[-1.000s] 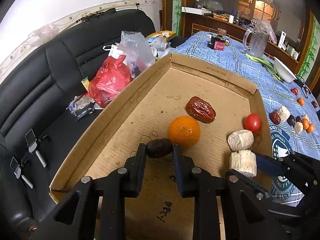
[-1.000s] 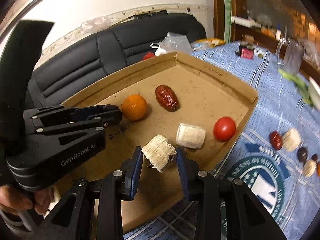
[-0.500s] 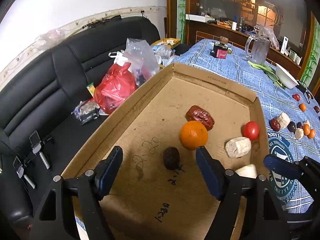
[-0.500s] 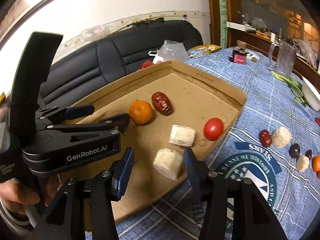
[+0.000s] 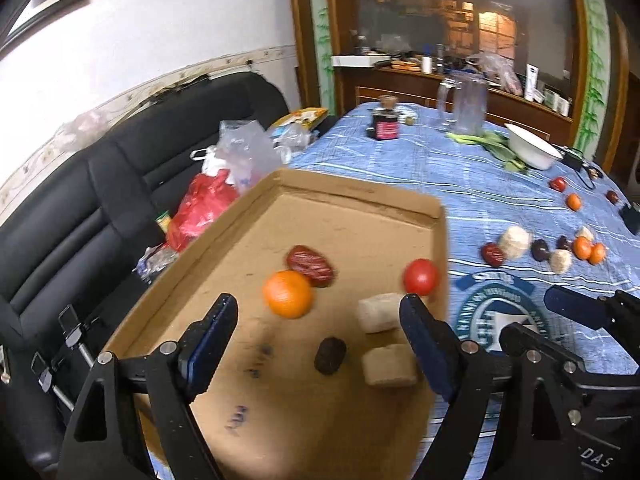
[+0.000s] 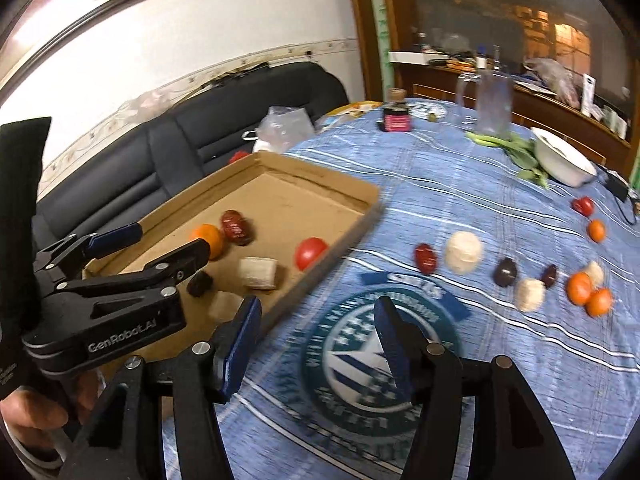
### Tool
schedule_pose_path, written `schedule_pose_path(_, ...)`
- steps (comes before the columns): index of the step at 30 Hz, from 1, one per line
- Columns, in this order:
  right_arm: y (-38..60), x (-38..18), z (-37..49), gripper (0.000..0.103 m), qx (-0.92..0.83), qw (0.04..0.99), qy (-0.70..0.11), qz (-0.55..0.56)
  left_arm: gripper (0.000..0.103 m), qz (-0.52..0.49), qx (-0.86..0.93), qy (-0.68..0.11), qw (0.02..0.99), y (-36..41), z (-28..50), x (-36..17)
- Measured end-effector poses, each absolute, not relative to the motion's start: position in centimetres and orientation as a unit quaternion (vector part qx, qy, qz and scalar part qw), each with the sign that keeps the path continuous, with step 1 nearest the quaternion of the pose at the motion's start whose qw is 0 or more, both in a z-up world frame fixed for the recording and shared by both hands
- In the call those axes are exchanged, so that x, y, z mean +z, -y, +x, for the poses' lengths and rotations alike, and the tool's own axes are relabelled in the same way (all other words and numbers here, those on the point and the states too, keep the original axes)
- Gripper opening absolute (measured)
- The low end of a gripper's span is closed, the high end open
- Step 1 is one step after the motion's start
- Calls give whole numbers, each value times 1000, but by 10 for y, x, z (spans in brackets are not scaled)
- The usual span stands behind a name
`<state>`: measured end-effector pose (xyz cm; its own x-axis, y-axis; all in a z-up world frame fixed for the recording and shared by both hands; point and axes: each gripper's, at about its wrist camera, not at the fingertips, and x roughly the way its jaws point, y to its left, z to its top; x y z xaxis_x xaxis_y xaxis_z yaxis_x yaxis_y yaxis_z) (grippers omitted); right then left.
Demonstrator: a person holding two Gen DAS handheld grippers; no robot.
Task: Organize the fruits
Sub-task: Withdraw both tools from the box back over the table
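Observation:
A cardboard tray (image 5: 360, 196) (image 6: 320, 178) holds an orange (image 5: 287, 294), a red date (image 5: 310, 265), a tomato (image 5: 420, 277), a dark fruit (image 5: 330, 355) and two pale chunks (image 5: 376, 312) (image 5: 389, 366). My left gripper (image 5: 318, 344) is open and empty above the tray's near part; it also shows in the right wrist view (image 6: 160, 246). My right gripper (image 6: 316, 344) is open and empty over the blue tablecloth, right of the tray. Several loose fruits lie on the cloth: a red date (image 6: 425, 258), a pale chunk (image 6: 463, 252), a dark fruit (image 6: 504, 272), oranges (image 6: 580, 288).
A white bowl (image 6: 564, 160) with greens, a glass jug (image 5: 466, 104) and a small jar (image 5: 386, 126) stand at the table's far side. A black sofa (image 5: 80, 216) with plastic bags (image 5: 200, 208) lies left of the tray.
Both grippers opened, releasing the dark fruit and the pale chunk into the tray, then pulled back and up. The right gripper swung right, over the tablecloth.

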<state>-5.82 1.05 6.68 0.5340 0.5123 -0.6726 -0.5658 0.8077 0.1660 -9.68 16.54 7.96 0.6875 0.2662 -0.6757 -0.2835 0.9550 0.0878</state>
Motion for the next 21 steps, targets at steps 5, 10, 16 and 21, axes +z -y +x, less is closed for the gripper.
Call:
schedule_pose_path(5, 21, 65, -56, 64, 277, 886, -371, -31, 86, -10, 107, -371, 923, -134, -86, 79)
schedule_pose_path(10, 56, 59, -51, 65, 237, 895, -377, -30, 88, -30, 53, -386, 920, -113, -76, 76)
schedule_pose_path(16, 99, 48, -45, 65, 202, 898, -390, -14, 88, -18, 31, -403, 914, -85, -60, 69)
schedule_pose_path(21, 130, 39, -40, 65, 180, 899, -399, 0, 88, -10, 12, -411, 912, -68, -48, 66)
